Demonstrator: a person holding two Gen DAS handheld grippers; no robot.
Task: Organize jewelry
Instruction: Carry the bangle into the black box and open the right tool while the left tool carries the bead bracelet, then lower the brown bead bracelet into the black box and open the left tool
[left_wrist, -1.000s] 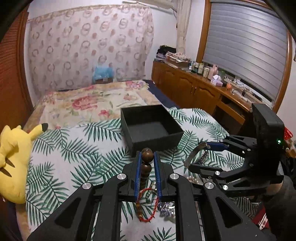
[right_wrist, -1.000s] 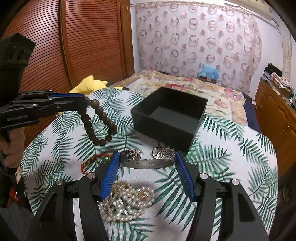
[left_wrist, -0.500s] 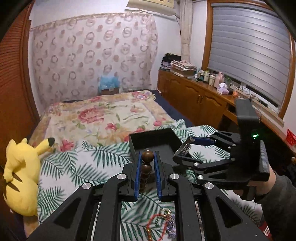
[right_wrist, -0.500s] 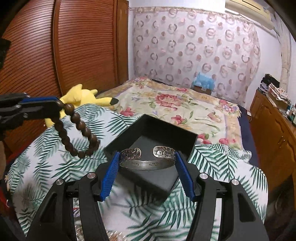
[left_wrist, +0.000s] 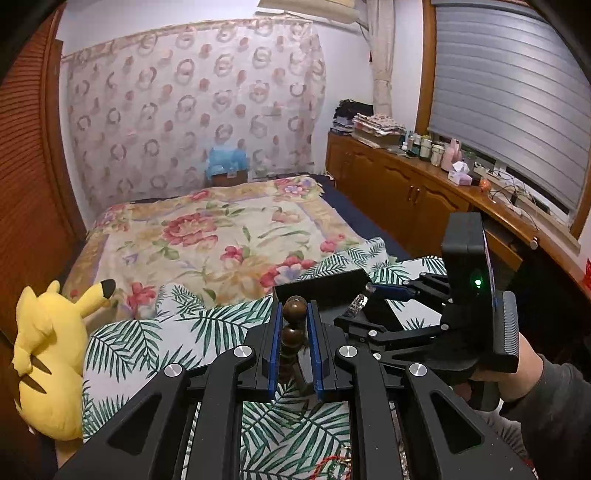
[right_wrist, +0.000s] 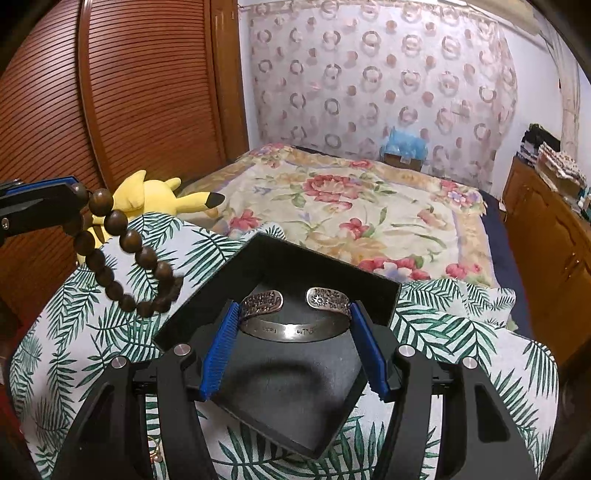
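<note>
My left gripper (left_wrist: 294, 314) is shut on a dark wooden bead bracelet (left_wrist: 290, 336), whose loop hangs below the fingers (right_wrist: 127, 240) just left of the black open box (right_wrist: 325, 273). In the right wrist view my right gripper (right_wrist: 293, 314) hovers over the inside of the box with a silver cuff bracelet (right_wrist: 295, 328) spanning its blue pads. Its jaws are opening, and both ends of the cuff still touch the pads. From the left wrist view, the right gripper (left_wrist: 364, 299) and the cuff (left_wrist: 354, 306) sit over the box's far wall (left_wrist: 321, 286).
The box rests on a leaf-print cloth (right_wrist: 92, 332) laid over a floral bedspread (right_wrist: 351, 206). A yellow plush toy (left_wrist: 48, 354) lies at the cloth's left edge. A red cord bracelet (left_wrist: 328, 463) lies near me. Wooden cabinets (left_wrist: 406, 192) line the right wall.
Both grippers moved forward with their bracelets. The right one now holds the cuff over the box interior. The pearl pile has dropped out of view.
</note>
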